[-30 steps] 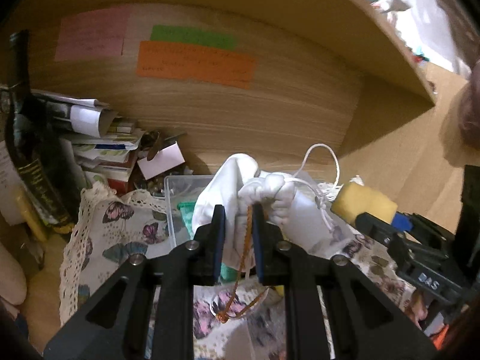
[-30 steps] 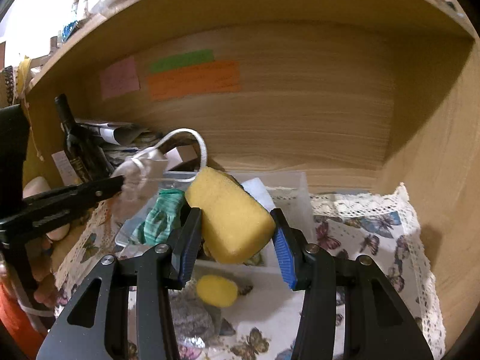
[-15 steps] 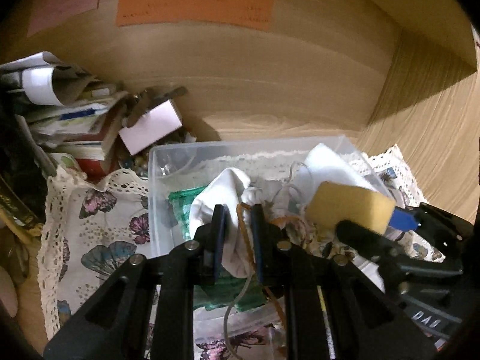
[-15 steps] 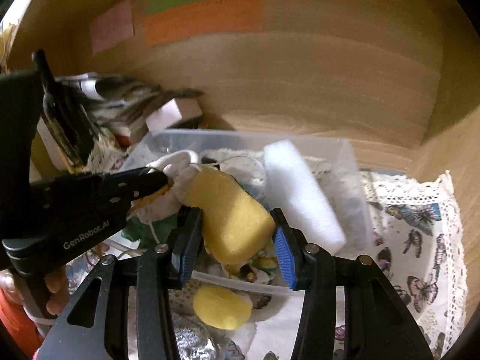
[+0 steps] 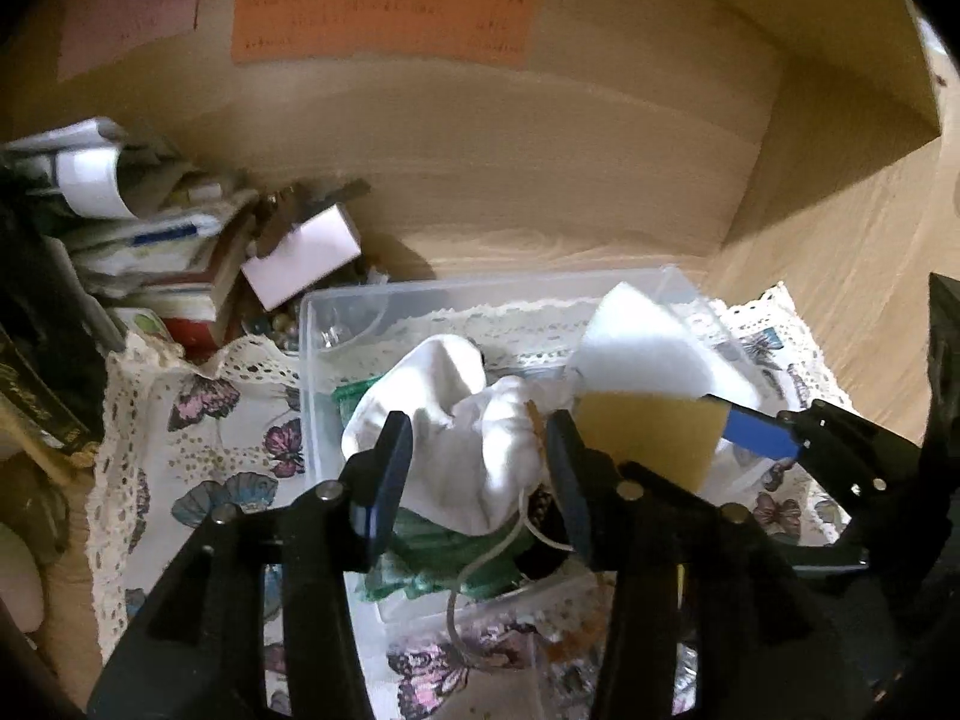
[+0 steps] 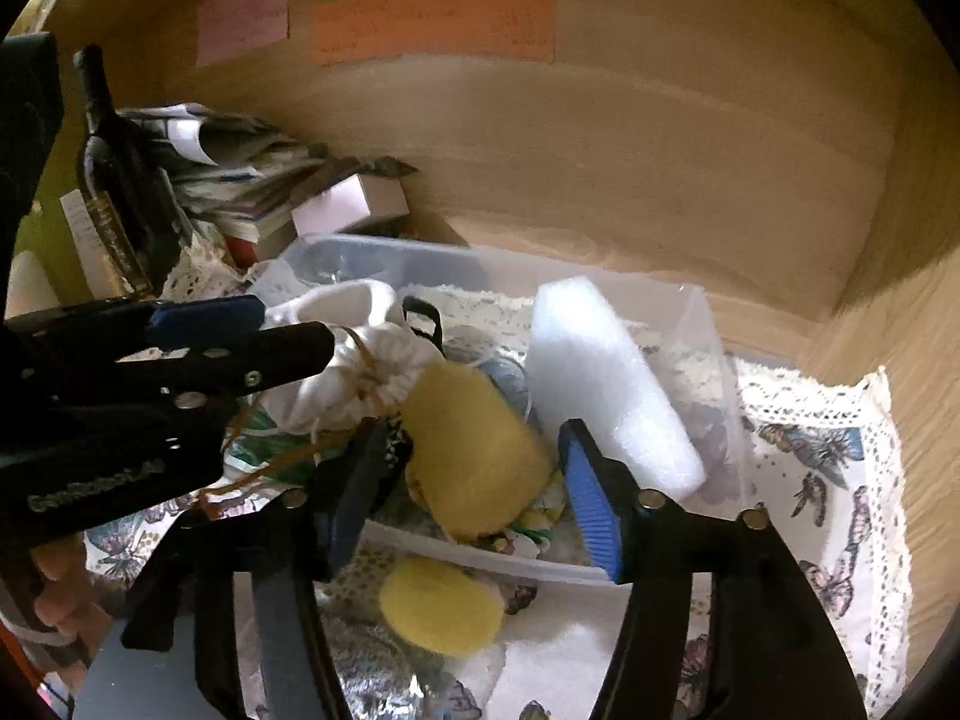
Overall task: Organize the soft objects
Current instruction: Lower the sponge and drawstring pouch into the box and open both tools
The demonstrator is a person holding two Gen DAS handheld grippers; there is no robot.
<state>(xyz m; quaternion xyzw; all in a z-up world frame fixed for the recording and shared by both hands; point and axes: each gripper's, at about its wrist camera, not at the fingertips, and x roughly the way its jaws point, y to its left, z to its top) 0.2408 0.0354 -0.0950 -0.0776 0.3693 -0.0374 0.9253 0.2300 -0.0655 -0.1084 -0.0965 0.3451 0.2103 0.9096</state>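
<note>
Both grippers have been lowered from above into the clear bin point(image 5: 312, 360). Left gripper point(image 5: 480, 468) fingers are opening around the white pouch point(image 5: 474, 456); right gripper point(image 6: 474, 480) fingers are opening, the yellow sponge point(image 6: 474, 450) lying loose between them. "GenRobot.AI" is printed on the left gripper.

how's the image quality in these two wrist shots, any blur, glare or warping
Left wrist view: strong fisheye bending of the wooden shelf, black corners, dim warm light, the writing on the orange note smeared beyond reading, the white foam block nearly blown out. Right wrist view: same bending, the yellow sponge soft with blur, the dark bottle lost in shadow at the left.
</note>
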